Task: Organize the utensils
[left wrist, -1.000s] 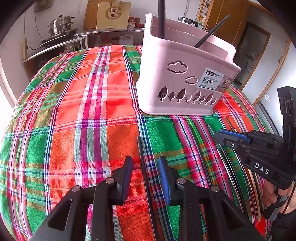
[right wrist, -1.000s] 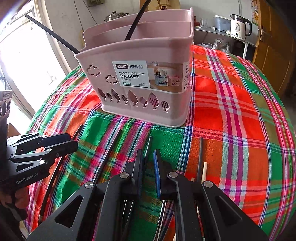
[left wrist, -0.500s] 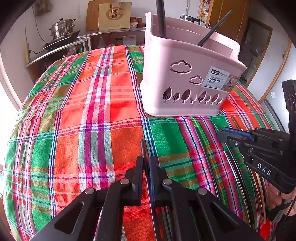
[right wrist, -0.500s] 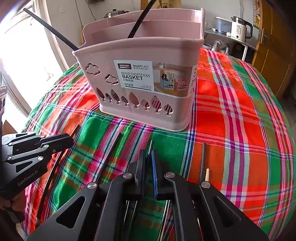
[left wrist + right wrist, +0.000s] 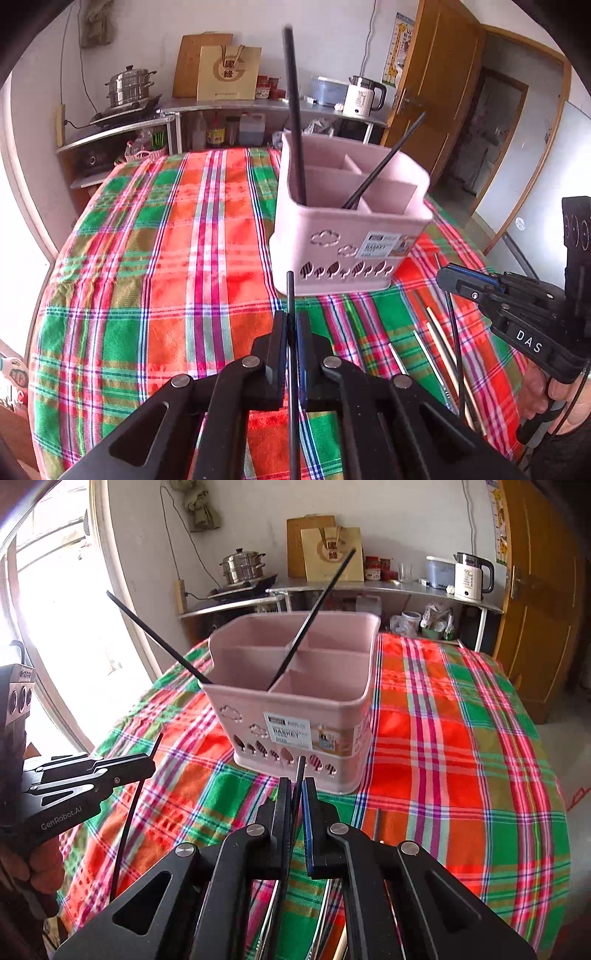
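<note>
— Pink plastic divided basket (image 5: 347, 236) stands on the plaid-clothed surface (image 5: 166, 258), two black chopsticks (image 5: 295, 122) leaning in its compartments.

— And the left gripper (image 5: 291, 332)?

— Jaws clamped on a thin black chopstick (image 5: 290, 295), lifted off the cloth.

— The right gripper (image 5: 298, 801)?

— Jaws pressed on a dark stick (image 5: 300, 771), probably a chopstick too; it's blurred. More metal and pale chopsticks (image 5: 439, 343) lie beside the basket.

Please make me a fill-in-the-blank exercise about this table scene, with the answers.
The left gripper and the right gripper each hold one black ____.
The basket is ____ in colour.
It has ____ compartments.
Answers: chopstick, pink, four.
</note>
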Available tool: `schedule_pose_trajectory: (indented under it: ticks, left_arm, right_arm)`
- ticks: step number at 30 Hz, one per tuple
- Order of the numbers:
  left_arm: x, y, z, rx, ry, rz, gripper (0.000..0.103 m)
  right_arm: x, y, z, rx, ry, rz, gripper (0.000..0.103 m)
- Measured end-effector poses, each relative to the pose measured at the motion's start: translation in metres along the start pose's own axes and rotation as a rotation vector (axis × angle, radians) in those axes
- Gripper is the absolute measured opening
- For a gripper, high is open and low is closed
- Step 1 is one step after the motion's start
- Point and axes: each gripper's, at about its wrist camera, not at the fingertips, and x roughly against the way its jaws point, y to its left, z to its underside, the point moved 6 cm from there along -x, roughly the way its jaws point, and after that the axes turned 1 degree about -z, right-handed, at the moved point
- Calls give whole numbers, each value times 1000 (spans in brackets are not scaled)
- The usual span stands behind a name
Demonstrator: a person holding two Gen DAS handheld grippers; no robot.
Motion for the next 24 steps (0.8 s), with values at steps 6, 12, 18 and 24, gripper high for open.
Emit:
schedule_pose_trajectory:
  ticks: [6, 12, 18, 24]
  left_arm:
    - [47, -12, -31, -27, -110, 14, 4]
    - [72, -18, -45, -41, -159, 17, 4]
    - [93, -17, -34, -38, -186, 32, 4]
    - [118, -14, -5, -43, -194, 31, 4]
  right_arm:
    - [50, 3, -30, 4, -135, -8, 5]
    - [85, 9, -46, 18, -218, -2, 4]
    - [106, 10, -37, 28, -246, -7, 4]
    - [129, 9, -19, 53, -251, 3, 4]
